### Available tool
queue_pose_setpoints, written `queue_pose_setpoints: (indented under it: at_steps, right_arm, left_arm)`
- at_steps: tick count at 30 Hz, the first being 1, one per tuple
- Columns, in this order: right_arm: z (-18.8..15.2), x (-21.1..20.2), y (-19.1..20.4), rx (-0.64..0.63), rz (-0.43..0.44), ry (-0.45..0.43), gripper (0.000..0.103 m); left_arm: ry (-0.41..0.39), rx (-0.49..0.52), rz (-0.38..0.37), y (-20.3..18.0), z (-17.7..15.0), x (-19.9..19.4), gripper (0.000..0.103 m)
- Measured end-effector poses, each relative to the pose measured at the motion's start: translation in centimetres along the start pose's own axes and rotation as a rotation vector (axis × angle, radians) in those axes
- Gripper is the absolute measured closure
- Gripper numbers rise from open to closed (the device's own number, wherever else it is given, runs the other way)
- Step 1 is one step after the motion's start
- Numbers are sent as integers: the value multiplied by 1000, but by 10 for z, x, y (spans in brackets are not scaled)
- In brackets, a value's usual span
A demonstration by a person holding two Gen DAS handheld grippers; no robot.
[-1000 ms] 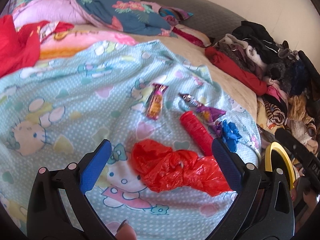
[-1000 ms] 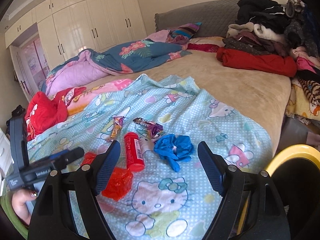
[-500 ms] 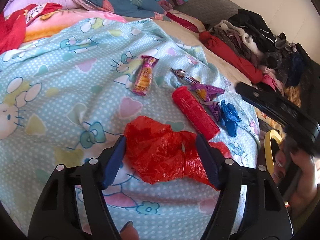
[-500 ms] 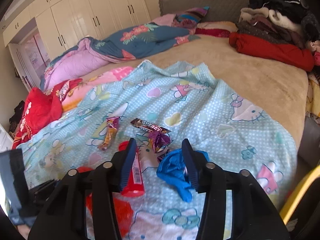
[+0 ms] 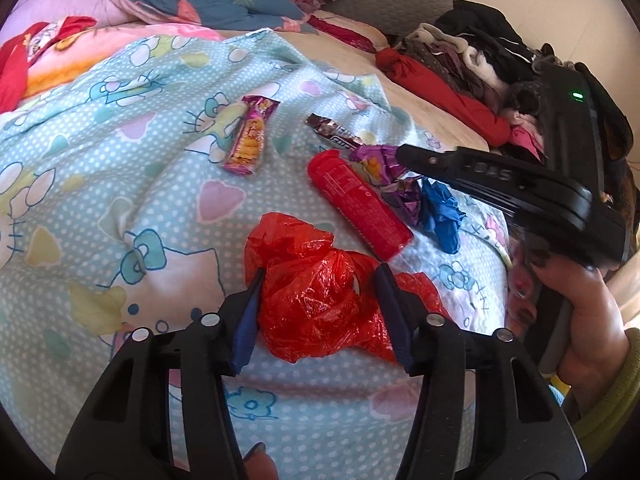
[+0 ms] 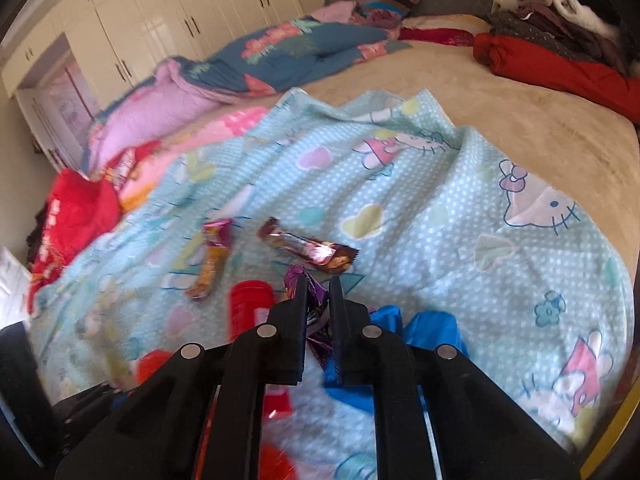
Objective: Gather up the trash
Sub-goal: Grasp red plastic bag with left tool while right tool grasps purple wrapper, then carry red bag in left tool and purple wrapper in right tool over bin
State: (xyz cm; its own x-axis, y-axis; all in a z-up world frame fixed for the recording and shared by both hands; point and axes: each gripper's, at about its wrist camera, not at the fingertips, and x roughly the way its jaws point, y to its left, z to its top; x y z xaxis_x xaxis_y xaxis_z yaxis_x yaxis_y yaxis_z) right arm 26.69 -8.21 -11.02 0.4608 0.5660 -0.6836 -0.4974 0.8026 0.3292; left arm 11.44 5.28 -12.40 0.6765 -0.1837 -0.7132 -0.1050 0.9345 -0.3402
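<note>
Trash lies on a light blue Hello Kitty blanket (image 5: 120, 184). My left gripper (image 5: 320, 276) is closed around a crumpled red plastic bag (image 5: 316, 296). Beyond it lie a red tube (image 5: 356, 204), an orange snack wrapper (image 5: 252, 140), a brown candy bar wrapper (image 5: 332, 132), a purple wrapper (image 5: 384, 164) and a blue crumpled glove (image 5: 440, 208). My right gripper (image 6: 318, 280) is nearly shut on the purple wrapper (image 6: 316, 300), with the blue glove (image 6: 420, 328) below it. The right gripper also shows in the left wrist view (image 5: 500, 180).
A beige bed sheet (image 6: 520, 120) lies beyond the blanket. A pile of clothes (image 5: 460, 56) sits at the right, quilts and pillows (image 6: 280, 52) at the back, red cloth (image 6: 76, 216) at the left. A yellow rim (image 6: 616, 436) shows at the lower right.
Both grippers moved forward and closed: the left onto the red bag, the right from around the blue glove area onto the purple wrapper.
</note>
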Motion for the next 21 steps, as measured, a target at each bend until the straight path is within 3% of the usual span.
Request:
queue_pose_setpoints:
  at_steps: [10, 21]
  right_arm:
    - [-26, -76, 0, 64, 146, -89, 92]
    - [-50, -135, -6, 112, 155, -180, 92]
  left_arm:
    - [17, 52, -56, -15, 1, -10, 74]
    - [-16, 153, -111, -61, 6, -30, 76]
